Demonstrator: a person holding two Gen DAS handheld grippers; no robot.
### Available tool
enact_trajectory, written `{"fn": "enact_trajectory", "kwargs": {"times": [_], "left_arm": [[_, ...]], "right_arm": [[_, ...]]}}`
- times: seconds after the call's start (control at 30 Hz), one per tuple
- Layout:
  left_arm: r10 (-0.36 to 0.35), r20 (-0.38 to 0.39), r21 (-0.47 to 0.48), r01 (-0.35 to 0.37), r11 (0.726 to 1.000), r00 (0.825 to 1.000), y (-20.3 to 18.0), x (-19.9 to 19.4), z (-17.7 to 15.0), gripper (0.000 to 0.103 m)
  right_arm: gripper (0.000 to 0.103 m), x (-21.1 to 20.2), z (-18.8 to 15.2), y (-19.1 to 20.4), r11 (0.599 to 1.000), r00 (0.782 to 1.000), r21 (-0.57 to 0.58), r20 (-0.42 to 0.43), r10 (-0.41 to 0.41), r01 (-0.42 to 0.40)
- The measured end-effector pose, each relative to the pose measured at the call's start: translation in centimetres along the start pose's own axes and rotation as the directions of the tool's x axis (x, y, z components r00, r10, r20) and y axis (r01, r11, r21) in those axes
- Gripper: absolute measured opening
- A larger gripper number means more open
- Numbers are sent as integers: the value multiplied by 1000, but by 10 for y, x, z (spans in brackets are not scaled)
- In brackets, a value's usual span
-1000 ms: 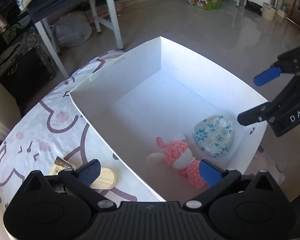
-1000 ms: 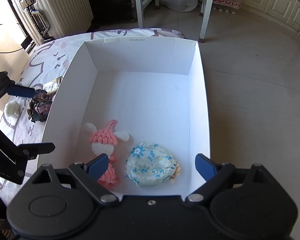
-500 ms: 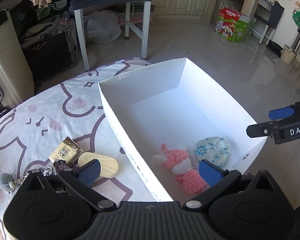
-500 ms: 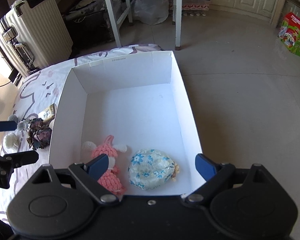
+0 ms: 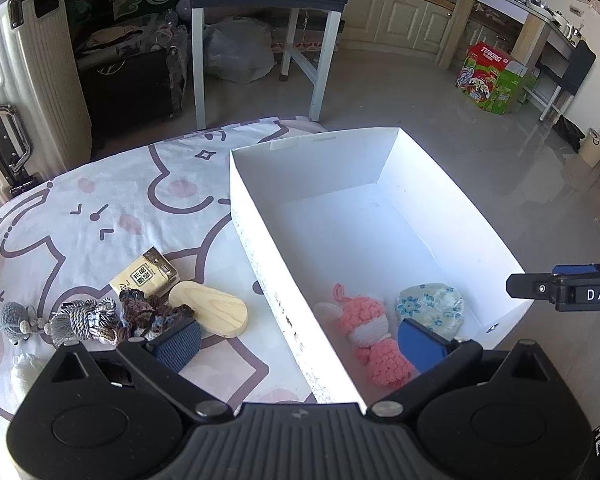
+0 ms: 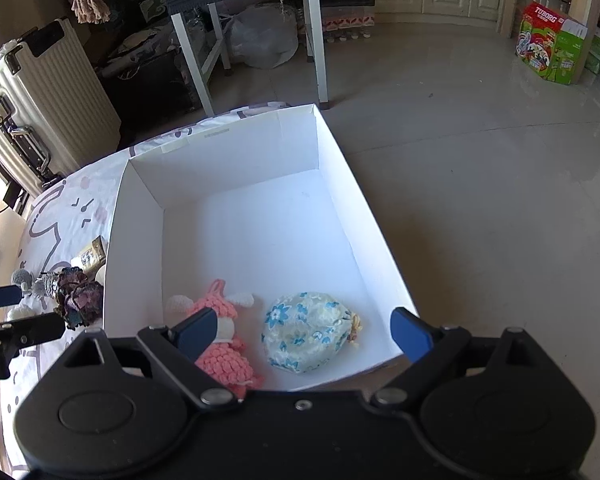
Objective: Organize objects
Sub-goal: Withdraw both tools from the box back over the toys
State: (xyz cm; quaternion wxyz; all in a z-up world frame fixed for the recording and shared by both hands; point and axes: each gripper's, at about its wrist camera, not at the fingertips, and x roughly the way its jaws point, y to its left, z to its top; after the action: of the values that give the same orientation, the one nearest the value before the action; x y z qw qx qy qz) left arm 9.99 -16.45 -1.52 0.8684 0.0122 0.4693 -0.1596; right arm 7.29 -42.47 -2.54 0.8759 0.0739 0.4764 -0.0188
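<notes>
A white box (image 5: pixel 252 216) stands on a cartoon-print sheet (image 5: pixel 100 208). In its near end lie a pink crochet bunny (image 5: pixel 364 320) and a blue-flowered pouch (image 5: pixel 430 310). Left of the box sit a wooden oval (image 5: pixel 210 312), a tissue pack (image 5: pixel 144 278), a dark crochet flower (image 5: pixel 152 314), a grey tassel (image 5: pixel 84 320) and a grey ball (image 5: pixel 12 316). My left gripper (image 5: pixel 298 344) is open, straddling the box's left wall. My right gripper (image 6: pixel 304 330) is open over the pouch (image 6: pixel 306 330), beside the bunny (image 6: pixel 228 356). Each gripper shows at the other view's edge, right (image 5: pixel 560 280) and left (image 6: pixel 16 312).
A ribbed suitcase (image 5: pixel 28 92) stands beyond the sheet at the left. White table legs (image 5: pixel 198 64) and a plastic bag (image 5: pixel 236 52) are behind the box. A red and green carton (image 5: pixel 492 76) sits on the tiled floor (image 6: pixel 480 160) right of the box.
Both views have rolled and drawn back, so the box has swung round in both views. The loose items left of the box have come into the left view. Both grippers stay open.
</notes>
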Motion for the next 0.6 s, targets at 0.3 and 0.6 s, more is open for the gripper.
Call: {"fn": "enact_trajectory", "kwargs": {"times": [0.3, 0.6], "left_arm": [[8, 13, -48, -8, 999, 1000, 14, -1, -3, 103], [59, 12, -107, -57, 993, 998, 41, -3, -8, 103]], "right_arm": [[98, 1, -7, 9, 1000, 1000, -6, 25, -19, 19], [103, -1, -2, 35, 998, 998, -66, 55, 10, -6]]}}
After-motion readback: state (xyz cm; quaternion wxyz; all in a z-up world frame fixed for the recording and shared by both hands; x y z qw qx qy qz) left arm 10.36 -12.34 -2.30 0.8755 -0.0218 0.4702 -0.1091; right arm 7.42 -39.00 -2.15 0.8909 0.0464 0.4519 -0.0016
